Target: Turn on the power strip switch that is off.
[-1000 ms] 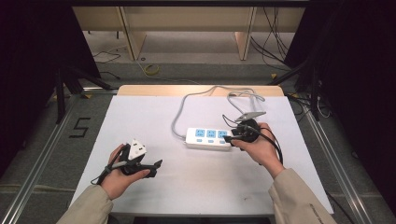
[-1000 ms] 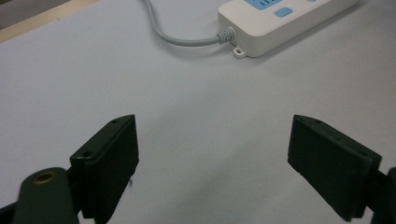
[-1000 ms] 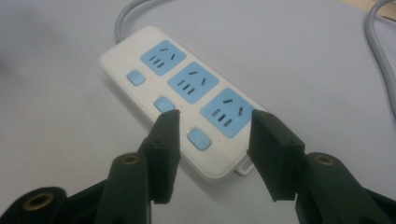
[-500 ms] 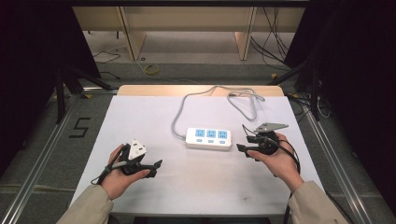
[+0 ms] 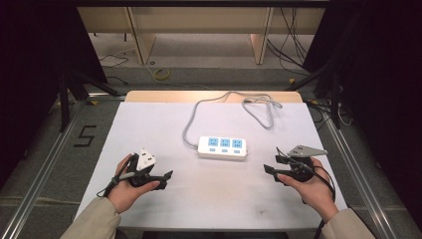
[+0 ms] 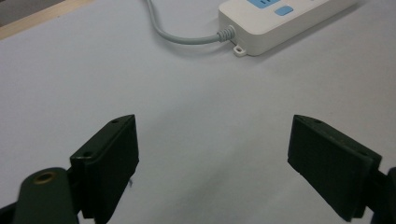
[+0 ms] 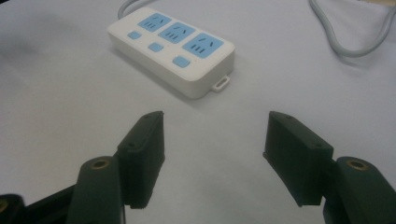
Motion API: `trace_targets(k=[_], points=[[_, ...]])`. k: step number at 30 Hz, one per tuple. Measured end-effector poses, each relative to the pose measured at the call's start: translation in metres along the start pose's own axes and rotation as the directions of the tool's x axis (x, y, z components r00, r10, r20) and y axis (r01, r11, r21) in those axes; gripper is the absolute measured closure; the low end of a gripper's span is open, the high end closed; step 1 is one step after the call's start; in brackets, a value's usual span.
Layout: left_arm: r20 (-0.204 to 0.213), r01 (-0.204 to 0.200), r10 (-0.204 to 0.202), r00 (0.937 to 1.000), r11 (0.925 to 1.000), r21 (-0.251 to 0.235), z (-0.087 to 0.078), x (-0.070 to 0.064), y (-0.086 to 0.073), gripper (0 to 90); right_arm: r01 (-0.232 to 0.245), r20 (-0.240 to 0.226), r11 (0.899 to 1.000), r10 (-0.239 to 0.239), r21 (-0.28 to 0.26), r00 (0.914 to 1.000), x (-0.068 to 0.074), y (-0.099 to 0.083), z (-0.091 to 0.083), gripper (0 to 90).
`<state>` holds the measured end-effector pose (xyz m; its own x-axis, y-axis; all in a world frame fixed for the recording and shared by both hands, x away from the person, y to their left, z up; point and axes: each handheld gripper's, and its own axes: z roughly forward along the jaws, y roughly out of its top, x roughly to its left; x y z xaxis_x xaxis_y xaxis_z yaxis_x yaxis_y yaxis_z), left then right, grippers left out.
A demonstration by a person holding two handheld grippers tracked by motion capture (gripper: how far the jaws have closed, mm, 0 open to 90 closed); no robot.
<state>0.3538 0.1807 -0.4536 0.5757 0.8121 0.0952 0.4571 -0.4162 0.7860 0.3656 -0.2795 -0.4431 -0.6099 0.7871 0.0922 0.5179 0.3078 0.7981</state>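
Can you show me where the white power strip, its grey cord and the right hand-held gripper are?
power strip [image 5: 222,147], high view, its top face.
grey cord [image 5: 191,118], high view, the curved run.
right hand-held gripper [image 5: 272,165], high view, between its fingertips.

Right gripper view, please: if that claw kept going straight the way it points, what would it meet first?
Most likely the power strip: it lies ahead of the open right claw, slightly left of centre, with bare white table between. Its near end with the small mounting tab would probably be touched first.

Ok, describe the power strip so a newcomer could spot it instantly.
On the white table, look at the middle, between the two hand-held grippers. The power strip is a white bar with three blue sockets, and its grey cable loops off toward the far edge.
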Motion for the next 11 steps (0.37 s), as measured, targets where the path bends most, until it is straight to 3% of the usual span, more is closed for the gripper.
trace_targets(k=[11], points=[[0.002,0.0,0.0,1.0,1.0,0.007,0.0011,0.0003,-0.0002,15.9,0.006,0.009,1.0,-0.005,-0.023,0.9999,0.0017,-0.0107,-0.0078,36.1]])
